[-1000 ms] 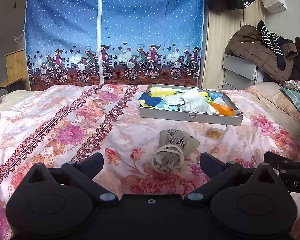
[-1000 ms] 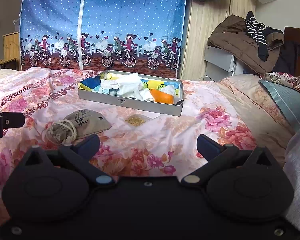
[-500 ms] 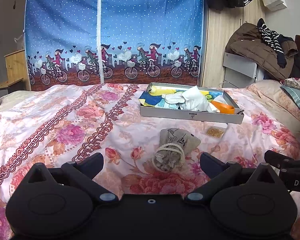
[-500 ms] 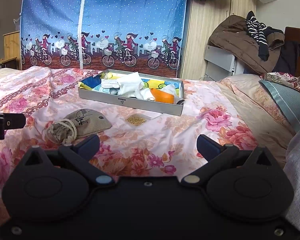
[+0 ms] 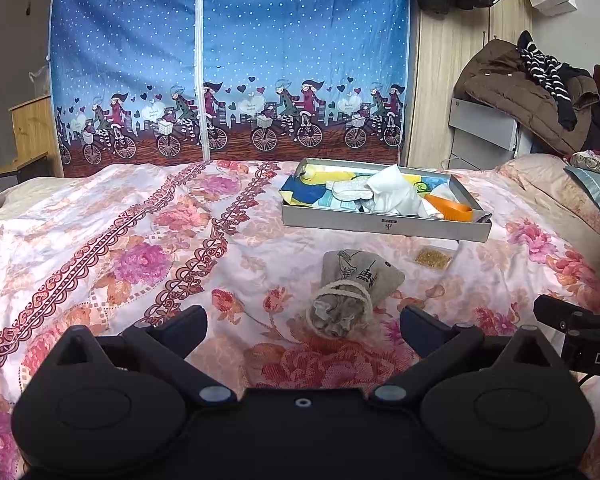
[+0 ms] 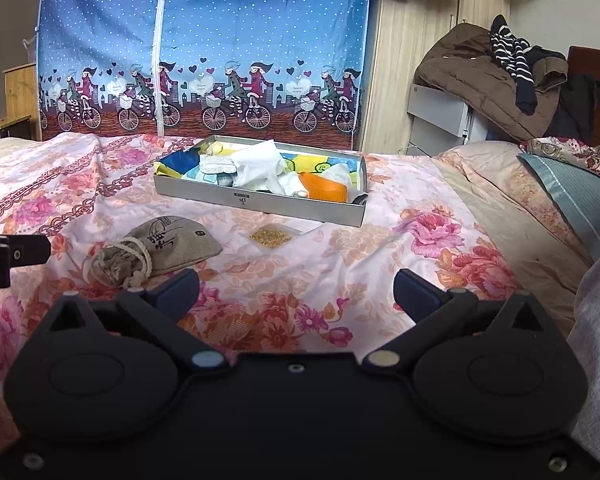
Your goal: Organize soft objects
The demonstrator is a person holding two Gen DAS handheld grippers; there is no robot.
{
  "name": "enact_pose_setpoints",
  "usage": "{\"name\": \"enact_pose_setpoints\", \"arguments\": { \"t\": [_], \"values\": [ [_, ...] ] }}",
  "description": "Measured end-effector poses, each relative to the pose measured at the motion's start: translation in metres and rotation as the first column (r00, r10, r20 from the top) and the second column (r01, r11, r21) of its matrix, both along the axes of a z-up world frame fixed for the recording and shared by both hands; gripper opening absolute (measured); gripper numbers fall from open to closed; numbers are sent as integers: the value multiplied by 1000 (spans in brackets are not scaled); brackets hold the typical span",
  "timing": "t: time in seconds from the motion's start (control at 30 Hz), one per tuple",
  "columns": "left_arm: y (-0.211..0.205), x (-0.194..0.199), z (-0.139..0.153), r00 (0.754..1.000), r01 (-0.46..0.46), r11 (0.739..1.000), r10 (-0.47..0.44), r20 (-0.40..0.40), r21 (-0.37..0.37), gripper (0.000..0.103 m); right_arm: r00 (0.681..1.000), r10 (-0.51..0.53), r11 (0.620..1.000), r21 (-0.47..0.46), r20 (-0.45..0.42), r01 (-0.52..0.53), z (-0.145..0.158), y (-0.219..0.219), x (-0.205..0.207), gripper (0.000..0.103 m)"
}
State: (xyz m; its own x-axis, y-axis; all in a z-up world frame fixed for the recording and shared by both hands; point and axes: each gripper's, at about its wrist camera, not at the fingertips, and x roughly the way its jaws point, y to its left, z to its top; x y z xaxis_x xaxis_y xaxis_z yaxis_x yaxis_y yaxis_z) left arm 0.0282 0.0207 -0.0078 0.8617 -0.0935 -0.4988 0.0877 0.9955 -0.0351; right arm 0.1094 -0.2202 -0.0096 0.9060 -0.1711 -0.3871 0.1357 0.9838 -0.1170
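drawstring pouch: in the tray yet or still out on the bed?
Out. The drawstring pouch lies on the floral bedspread, in front of the grey tray and apart from it, neck tied shut with cord.

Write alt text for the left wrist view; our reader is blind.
A grey drawstring pouch lies on a floral bedspread just ahead of the open left gripper. Behind it sits a grey tray filled with cloths.

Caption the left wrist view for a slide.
Open left gripper faces a drawstring pouch on the floral bedspread, before a tray.
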Motion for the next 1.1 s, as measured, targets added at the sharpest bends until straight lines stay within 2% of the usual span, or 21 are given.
{"name": "enact_pose_setpoints", "arguments": {
  "t": [0.37,1.1],
  "values": [
    [0,6,-2,999,-17,1000,18,-33,13,102,1000,-26,999,41,-17,26,-3,-4,4,103],
    [-6,15,-10,999,-14,1000,15,-41,25,102,996,-32,997,61,-88,38,-8,-2,13,103]
  ]
}}
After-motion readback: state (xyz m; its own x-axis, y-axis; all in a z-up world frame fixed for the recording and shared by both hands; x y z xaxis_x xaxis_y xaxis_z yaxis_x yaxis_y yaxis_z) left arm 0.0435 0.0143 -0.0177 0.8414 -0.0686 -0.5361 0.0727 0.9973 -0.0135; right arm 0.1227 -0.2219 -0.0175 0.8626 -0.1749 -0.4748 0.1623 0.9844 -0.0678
